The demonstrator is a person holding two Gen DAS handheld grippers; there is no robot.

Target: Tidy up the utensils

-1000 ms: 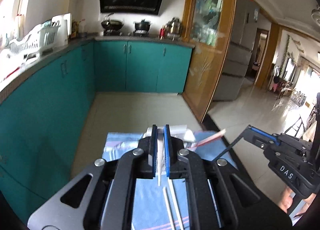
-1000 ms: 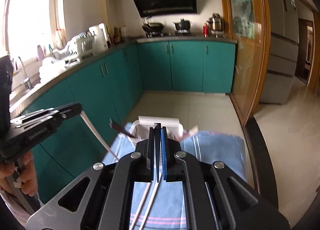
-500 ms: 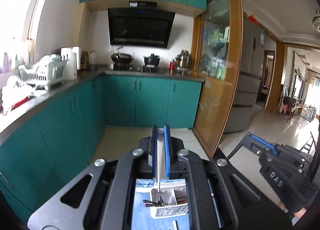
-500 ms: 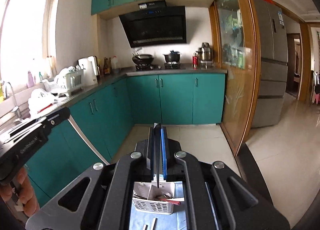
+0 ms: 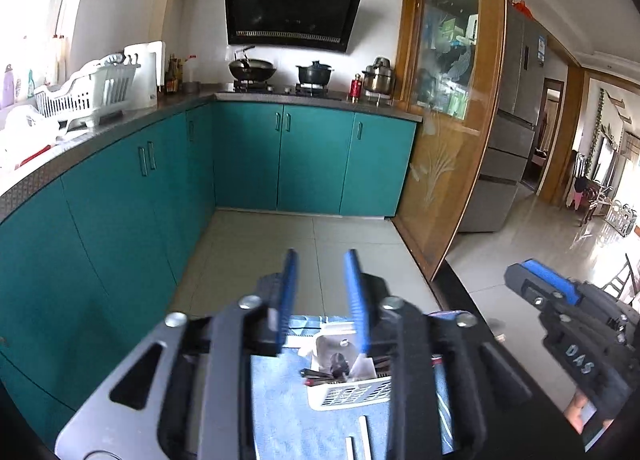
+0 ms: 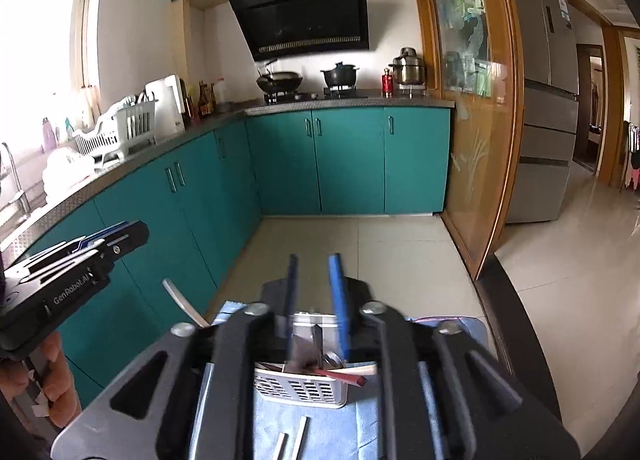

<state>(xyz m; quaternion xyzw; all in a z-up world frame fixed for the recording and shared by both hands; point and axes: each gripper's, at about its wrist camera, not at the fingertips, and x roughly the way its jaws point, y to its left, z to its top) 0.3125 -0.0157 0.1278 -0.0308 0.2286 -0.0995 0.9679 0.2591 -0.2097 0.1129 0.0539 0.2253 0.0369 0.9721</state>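
Left wrist view: left tool [image 5: 322,300] jaws opening, nothing between them. Right tool [image 6: 316,304] likewise opening, empty. White slotted plastic basket [image 6: 304,388] sits on blue cloth [image 6: 360,432] toward the bench's far edge, holding dark utensils [image 5: 340,366] lying roughly crosswise. Two white straws [image 6: 294,440] lie lengthwise on the cloth, nearer.

white slotted utensil basket [image 6: 301,388]: matt plastic, perforated wall
blue striped cloth [image 5: 280,400]: soft woven fabric, matt
left gripper [image 5: 322,300]: black matt plastic body, silver metal screws, blue fingers [image 5: 289,292] of rubbery look
teal cabinet doors [image 6: 348,159]: smooth satin finish, thin metal handles
black range hood [image 5: 292,11]: glossy glass face
floor tiles [image 6: 400,244]: pale, glossy, reflecting light
sliding door frame [image 5: 492,99]: varnished wood around patterned glass
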